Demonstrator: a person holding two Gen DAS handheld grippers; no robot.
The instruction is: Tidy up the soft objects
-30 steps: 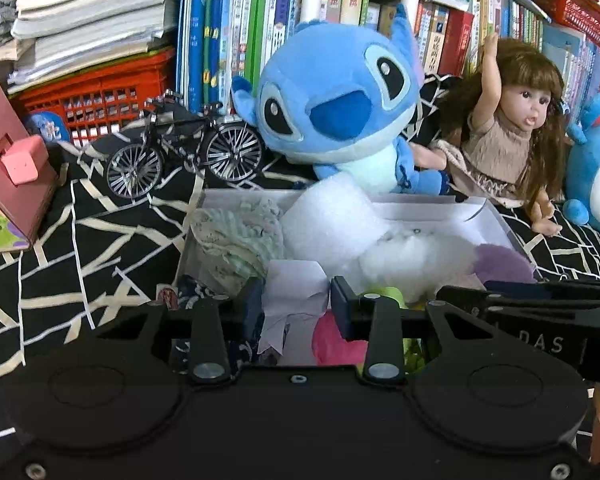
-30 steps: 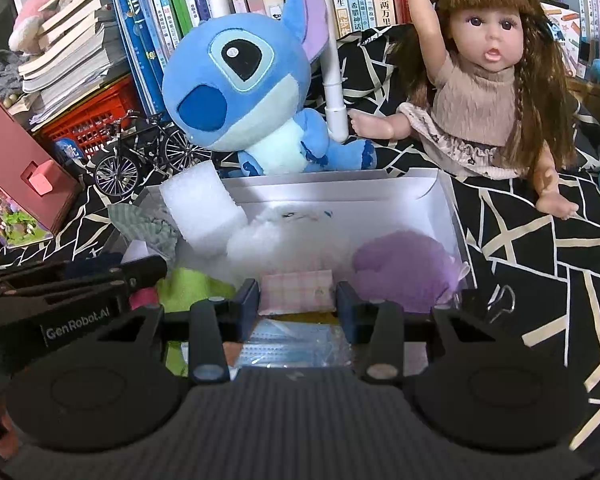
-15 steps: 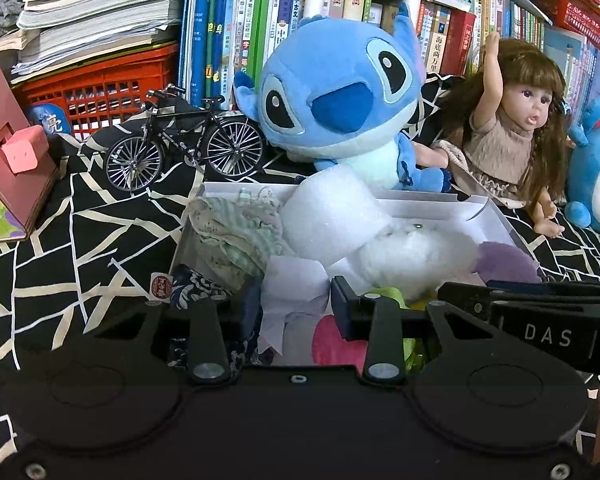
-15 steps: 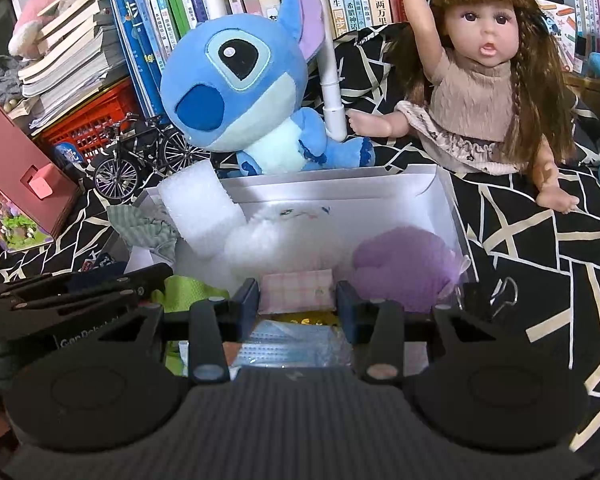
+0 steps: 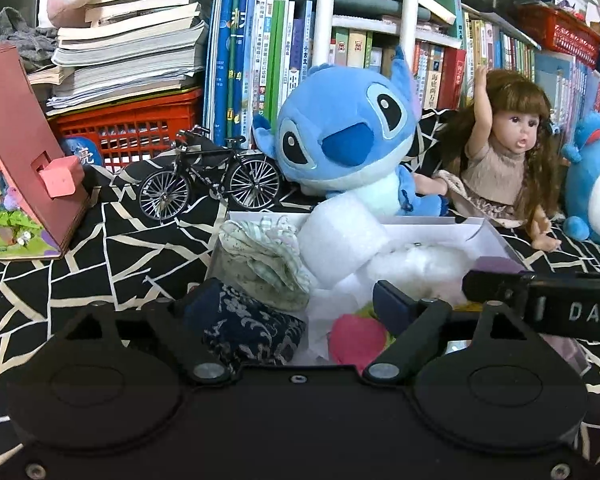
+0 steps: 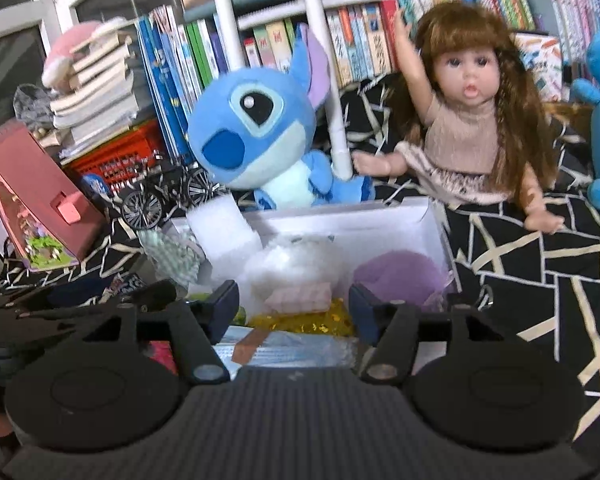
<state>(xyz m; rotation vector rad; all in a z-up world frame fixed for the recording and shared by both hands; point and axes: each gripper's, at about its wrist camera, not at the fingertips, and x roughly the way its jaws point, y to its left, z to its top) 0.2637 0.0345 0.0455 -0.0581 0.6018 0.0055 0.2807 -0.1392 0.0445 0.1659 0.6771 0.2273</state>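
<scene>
Both grippers' fingers (image 5: 392, 304) are opening, nothing clamped; the dark blue patterned cloth pouch (image 5: 246, 326), perched at the white cardboard box's (image 5: 432, 224) near-left rim, could slide out.

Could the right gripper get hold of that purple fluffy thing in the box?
Probably yes: the purple fluffy thing lies uncovered in the white box, just ahead of the right gripper, whose jaws are opening.

Even, bright indoor light, soft shadows; fisheye bends the edges; the right wrist view is motion-blurred, the left sharp.
</scene>
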